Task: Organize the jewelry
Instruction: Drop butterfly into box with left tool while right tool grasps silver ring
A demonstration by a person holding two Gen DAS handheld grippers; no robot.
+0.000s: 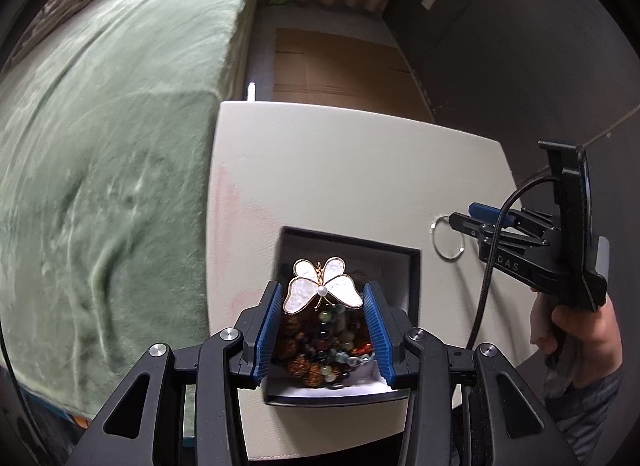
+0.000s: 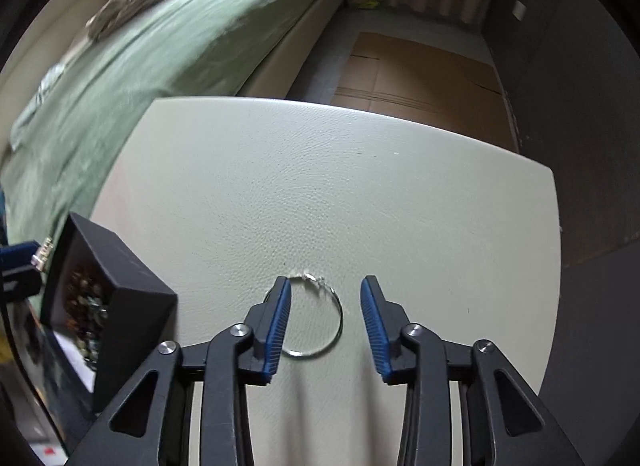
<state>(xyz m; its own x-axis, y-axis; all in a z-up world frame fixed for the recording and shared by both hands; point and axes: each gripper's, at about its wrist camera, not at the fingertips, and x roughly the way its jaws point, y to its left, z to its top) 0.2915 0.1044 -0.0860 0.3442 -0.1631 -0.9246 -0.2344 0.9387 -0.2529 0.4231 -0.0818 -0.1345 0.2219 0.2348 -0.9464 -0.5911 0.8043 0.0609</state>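
Note:
A black jewelry box point(image 1: 408, 278) sits on the cream leather table point(image 1: 340, 169) and holds several beaded bracelets point(image 1: 328, 342). A white butterfly brooch point(image 1: 320, 286) with gold rims lies on top of the beads. My left gripper point(image 1: 322, 298) is open just above the box, its blue pads either side of the brooch without touching it. A thin silver hoop point(image 2: 316, 318) lies flat on the table; it also shows in the left wrist view point(image 1: 447, 238). My right gripper point(image 2: 325, 294) is open and low over the hoop, the left fingertip point(image 2: 282, 290) over its rim. The box point(image 2: 120, 298) shows at left.
A bed with a green blanket point(image 1: 100, 145) runs along the table's left side. Flattened cardboard point(image 1: 340, 65) lies on the floor beyond the table. A dark wall point(image 1: 520, 45) stands at right. The hand on the right gripper point(image 1: 576, 318) is at the table's right edge.

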